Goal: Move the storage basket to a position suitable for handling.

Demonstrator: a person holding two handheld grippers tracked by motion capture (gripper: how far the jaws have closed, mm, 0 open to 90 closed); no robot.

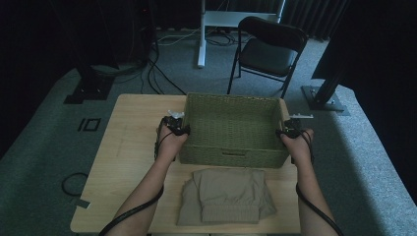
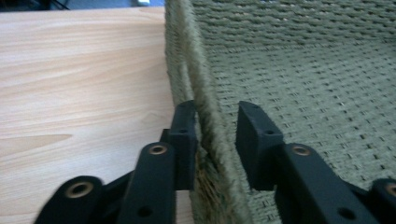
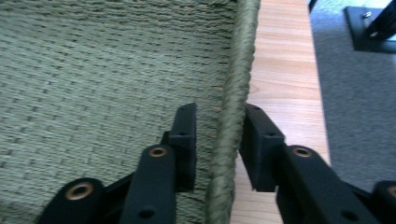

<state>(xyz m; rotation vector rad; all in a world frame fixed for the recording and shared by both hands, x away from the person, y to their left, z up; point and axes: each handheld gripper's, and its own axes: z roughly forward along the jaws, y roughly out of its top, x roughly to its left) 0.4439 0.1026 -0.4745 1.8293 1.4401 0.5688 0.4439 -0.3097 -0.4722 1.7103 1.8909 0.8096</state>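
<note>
Folded beige garment (image 1: pixel 225 195) lies at the near desk (image 1: pixel 133 147) edge, just in front of the woven green basket (image 1: pixel 231 129), which sits mid-desk. Left hand-held gripper (image 2: pixel 215 140) straddles the basket's left rim, jaws parted: outer pad touching the weave, inner pad off it. Right hand-held gripper (image 3: pixel 218 142) straddles the right rim, jaws likewise parted, small gaps either side, not clamped. Black folding chair (image 1: pixel 269 49) stands on the floor behind the desk.

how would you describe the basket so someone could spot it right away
On the light wooden table, look at the far half, beyond the folded beige garment. The basket is the rectangular, open-topped olive-green woven one, with a gripper straddling the rim at each short end.
</note>
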